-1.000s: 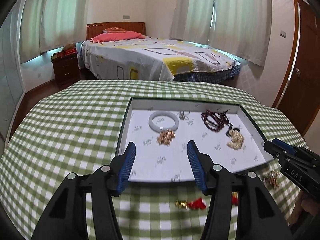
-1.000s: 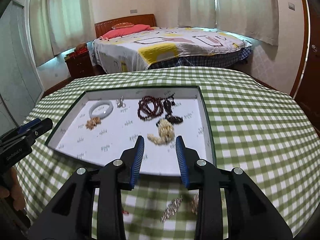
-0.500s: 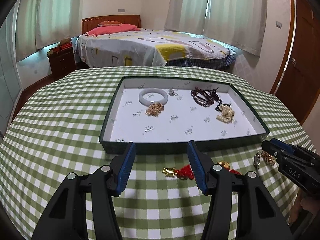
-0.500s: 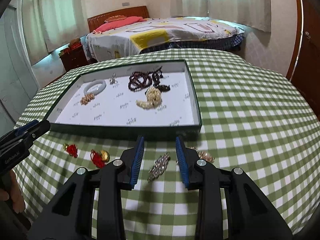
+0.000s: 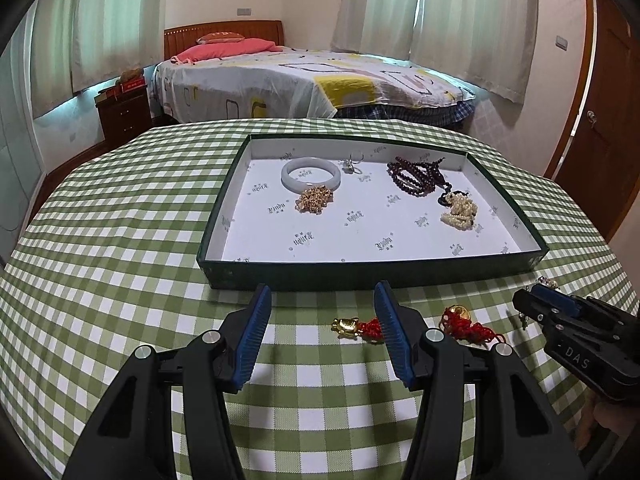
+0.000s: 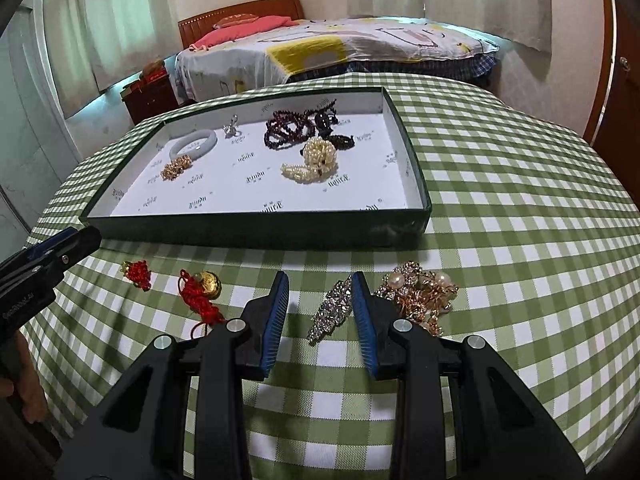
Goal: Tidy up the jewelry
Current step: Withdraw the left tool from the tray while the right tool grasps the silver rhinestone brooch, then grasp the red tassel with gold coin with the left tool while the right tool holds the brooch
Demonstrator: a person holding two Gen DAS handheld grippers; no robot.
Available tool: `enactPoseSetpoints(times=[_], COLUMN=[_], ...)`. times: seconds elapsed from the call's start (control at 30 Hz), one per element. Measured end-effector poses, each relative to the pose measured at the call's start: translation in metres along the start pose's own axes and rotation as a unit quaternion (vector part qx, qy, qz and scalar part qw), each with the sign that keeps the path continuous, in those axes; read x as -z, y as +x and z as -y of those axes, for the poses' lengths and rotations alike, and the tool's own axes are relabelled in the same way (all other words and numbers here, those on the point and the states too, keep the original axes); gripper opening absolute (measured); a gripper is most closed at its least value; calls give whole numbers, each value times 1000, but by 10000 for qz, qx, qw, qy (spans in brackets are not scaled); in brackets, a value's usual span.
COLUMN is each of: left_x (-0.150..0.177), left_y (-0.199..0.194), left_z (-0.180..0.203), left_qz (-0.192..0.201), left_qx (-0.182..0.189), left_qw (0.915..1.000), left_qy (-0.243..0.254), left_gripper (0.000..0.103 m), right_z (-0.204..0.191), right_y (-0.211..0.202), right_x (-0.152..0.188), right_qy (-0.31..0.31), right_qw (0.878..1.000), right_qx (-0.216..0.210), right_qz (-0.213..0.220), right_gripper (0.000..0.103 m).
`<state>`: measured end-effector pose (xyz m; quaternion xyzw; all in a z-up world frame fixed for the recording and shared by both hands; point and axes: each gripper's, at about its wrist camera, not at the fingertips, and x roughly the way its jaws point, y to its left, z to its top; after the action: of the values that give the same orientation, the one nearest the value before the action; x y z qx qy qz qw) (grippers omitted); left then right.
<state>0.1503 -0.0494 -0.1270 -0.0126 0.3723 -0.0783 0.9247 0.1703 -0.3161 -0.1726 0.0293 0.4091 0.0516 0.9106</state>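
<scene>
Rhinestone strip [image 6: 331, 309] lies between the right hand-held gripper's [image 6: 320, 312] wide-spread fingers.

**Left wrist view: tray and loose pieces**

Left claw [image 5: 322, 322] hangs open over the checked counter [image 5: 120, 240], nothing between its blue pads [image 5: 252, 336]. A green tray [image 5: 360, 270] lies just beyond, containing a pale bangle [image 5: 311, 174], a gold cluster [image 5: 314, 199], dark beads [image 5: 416, 176] and pearls [image 5: 460, 210]. A gold-and-red charm [image 5: 354, 326] lies near the right pad; a second red charm [image 5: 466, 322] lies further right. Right claw [image 5: 536, 300] enters at the right edge; opening unclear.
</scene>
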Motion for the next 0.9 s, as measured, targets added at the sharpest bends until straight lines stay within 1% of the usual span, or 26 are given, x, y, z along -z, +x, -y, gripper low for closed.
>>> enactPoseSetpoints(times=[0.1, 0.17, 0.3, 0.7, 0.9], left_x=[2, 2, 3, 7, 6], left_y=[1, 2, 2, 8, 15], left_z=[1, 1, 3, 11, 17], left_qz=[-26, -39, -55, -166, -237], left_qx=[2, 3, 15, 89, 222], left_qw=[10000, 10000, 10000, 9998, 9995], left_qy=[1, 4, 22, 93, 52], left_gripper=[53, 53, 53, 53, 53], right_z=[0, 1, 5, 4, 5], right_y=[4, 5, 5, 0, -2], right_x=[2, 3, 4, 6, 6], right_qy=[-29, -43, 3, -25, 3], right_qw=[10000, 9999, 9999, 10000, 10000], right_qx=[37, 68, 61, -10, -45], right_qz=[-61, -74, -102, -70, -58], right_gripper=[31, 27, 15, 14, 14])
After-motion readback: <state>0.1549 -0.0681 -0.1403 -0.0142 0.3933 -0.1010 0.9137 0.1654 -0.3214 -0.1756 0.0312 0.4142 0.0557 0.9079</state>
